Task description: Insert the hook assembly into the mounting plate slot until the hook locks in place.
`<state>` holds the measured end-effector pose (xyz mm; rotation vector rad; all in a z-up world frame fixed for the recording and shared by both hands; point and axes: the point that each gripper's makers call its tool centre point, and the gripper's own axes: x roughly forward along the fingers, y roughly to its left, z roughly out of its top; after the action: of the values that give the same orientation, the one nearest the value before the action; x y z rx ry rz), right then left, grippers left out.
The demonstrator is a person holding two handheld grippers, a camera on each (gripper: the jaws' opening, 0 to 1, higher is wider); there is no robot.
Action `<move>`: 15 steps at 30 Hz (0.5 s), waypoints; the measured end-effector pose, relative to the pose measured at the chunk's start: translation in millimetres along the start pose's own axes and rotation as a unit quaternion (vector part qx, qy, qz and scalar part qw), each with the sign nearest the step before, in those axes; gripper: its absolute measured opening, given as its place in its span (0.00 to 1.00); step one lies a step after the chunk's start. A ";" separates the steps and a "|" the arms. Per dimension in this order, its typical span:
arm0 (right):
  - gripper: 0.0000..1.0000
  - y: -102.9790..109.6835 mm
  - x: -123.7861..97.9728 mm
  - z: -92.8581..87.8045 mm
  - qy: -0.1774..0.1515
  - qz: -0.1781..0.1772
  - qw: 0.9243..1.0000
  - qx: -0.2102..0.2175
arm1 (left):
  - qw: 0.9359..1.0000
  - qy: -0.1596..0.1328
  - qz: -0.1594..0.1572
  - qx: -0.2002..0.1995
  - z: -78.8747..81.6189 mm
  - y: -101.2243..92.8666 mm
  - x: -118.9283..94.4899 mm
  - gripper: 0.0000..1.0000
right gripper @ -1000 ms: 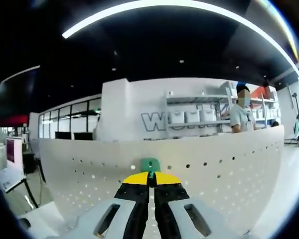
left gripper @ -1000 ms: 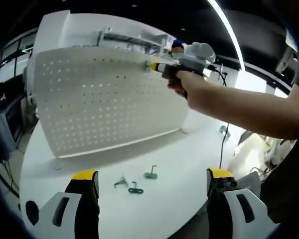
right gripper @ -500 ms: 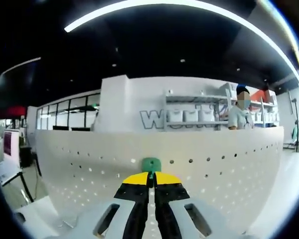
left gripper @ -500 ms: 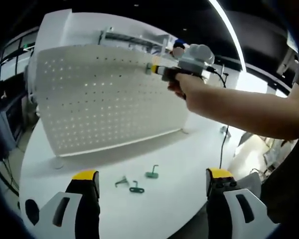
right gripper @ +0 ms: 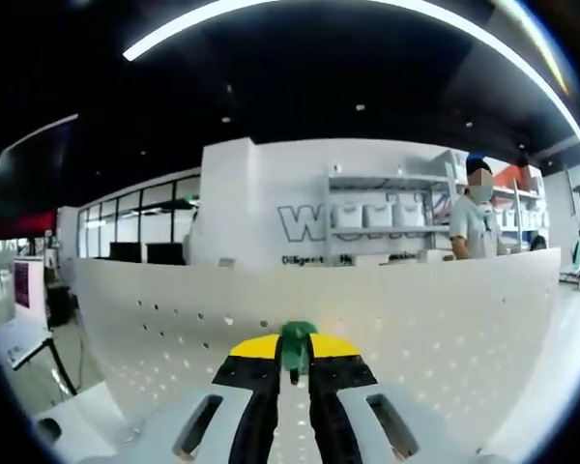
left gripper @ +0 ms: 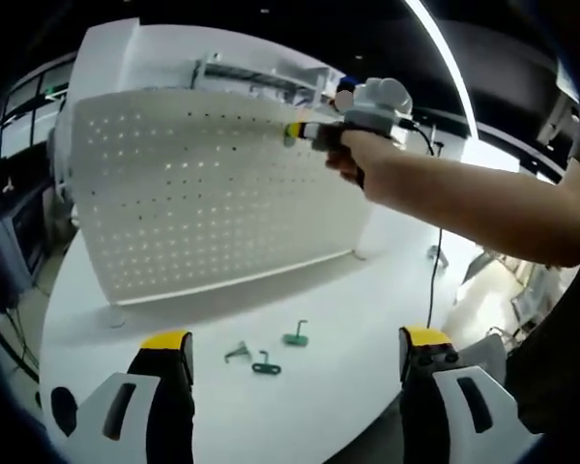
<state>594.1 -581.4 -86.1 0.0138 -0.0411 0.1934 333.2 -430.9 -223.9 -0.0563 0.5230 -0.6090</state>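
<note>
The white pegboard mounting plate (left gripper: 203, 193) stands upright on the white table (left gripper: 367, 319). A hand holds my right gripper (left gripper: 300, 130) against the plate's upper right part, shut on a green hook (left gripper: 289, 133). In the right gripper view the green hook (right gripper: 295, 344) sits between the yellow jaw tips of my right gripper (right gripper: 295, 350), right in front of the plate (right gripper: 425, 309). My left gripper (left gripper: 295, 340) hangs low over the table with its jaws wide apart and nothing between them.
Three spare green hooks (left gripper: 263, 366) lie on the table in front of the plate. A black cable (left gripper: 433, 271) runs down at the right. A person's arm (left gripper: 464, 208) crosses the left gripper view. Another person (right gripper: 476, 220) stands by distant shelves.
The right gripper has shifted slightly up along the plate. The hook now sits lower between its jaw tips, which stand a little further apart. The left gripper has not moved.
</note>
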 end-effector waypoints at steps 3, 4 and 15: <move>0.15 5.4 -2.2 14.3 -0.022 0.016 1.000 0.007 | 1.000 -0.001 0.000 0.002 0.9 -1.4 -1.1 0.89; 0.16 5.2 -3.5 19.0 -0.028 0.015 1.000 0.002 | 1.000 -0.002 0.000 0.002 1.0 -2.1 -1.0 0.89; 0.17 -3.3 -25.9 51.3 -0.045 0.021 0.999 -0.015 | 1.000 -0.003 -0.008 0.008 1.0 -14.4 -4.1 0.90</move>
<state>567.2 -590.5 -36.0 -0.0080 -0.1339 0.2337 323.2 -440.6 -218.4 -0.0479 0.5126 -0.6285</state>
